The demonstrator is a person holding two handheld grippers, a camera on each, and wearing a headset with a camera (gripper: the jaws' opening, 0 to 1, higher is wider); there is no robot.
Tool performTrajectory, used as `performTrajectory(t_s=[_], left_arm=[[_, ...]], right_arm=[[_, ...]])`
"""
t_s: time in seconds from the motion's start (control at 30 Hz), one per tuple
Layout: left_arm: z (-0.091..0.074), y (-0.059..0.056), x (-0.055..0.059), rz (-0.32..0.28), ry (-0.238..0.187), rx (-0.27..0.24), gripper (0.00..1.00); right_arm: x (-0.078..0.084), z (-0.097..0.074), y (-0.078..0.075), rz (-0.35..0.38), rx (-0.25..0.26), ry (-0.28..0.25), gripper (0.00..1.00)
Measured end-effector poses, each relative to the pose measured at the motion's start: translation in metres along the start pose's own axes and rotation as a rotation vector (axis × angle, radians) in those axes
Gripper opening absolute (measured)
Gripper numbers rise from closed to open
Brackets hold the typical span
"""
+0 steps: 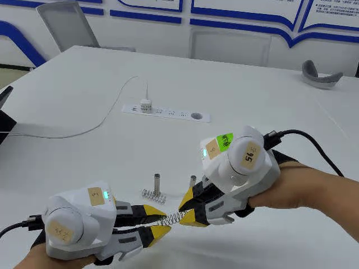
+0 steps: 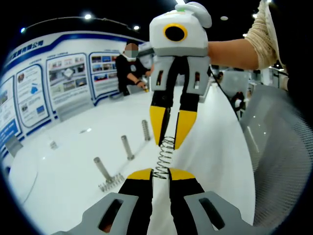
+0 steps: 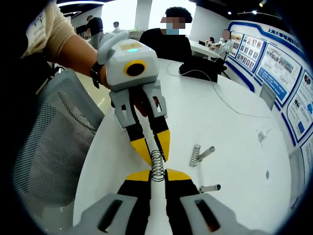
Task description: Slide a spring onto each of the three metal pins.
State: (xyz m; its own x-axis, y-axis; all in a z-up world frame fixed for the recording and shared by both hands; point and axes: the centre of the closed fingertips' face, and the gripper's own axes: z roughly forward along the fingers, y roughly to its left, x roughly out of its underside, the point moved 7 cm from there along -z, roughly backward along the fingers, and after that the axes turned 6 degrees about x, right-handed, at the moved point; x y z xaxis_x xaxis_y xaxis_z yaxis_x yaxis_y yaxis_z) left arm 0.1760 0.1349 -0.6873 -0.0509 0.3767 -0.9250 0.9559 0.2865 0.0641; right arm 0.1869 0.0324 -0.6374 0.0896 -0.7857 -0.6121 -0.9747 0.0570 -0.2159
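Left pin (image 1: 157,183) and right pin (image 1: 193,180) stand side by side on the table (image 1: 84,95), loose spring (image 1: 153,195) at the left pin's foot. Power strip (image 1: 166,112) is behind them at 12 o'clock. At 6 o'clock, left gripper (image 1: 165,220) and right gripper (image 1: 184,212) sit tip to tip, each pinching one end of a spring (image 1: 173,217).

The white desk (image 1: 252,95) carries upright pins (image 1: 157,184) and a spring (image 1: 153,195) just beyond the left gripper (image 1: 162,220); a power strip (image 1: 166,112) and cable (image 1: 73,136) lie well past them.
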Motion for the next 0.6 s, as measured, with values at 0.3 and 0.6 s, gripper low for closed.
performTrajectory(t_s=[0.3,0.6], left_arm=[[0.002,-0.002,-0.001,0.002,-0.004,0.009,0.11],[0.003,-0.004,-0.002,-0.007,-0.011,0.020,0.11]], right_arm=[[-0.013,-0.004,0.001,0.007,0.006,-0.041,0.11],[-0.025,-0.001,0.001,0.023,0.010,-0.089,0.11]])
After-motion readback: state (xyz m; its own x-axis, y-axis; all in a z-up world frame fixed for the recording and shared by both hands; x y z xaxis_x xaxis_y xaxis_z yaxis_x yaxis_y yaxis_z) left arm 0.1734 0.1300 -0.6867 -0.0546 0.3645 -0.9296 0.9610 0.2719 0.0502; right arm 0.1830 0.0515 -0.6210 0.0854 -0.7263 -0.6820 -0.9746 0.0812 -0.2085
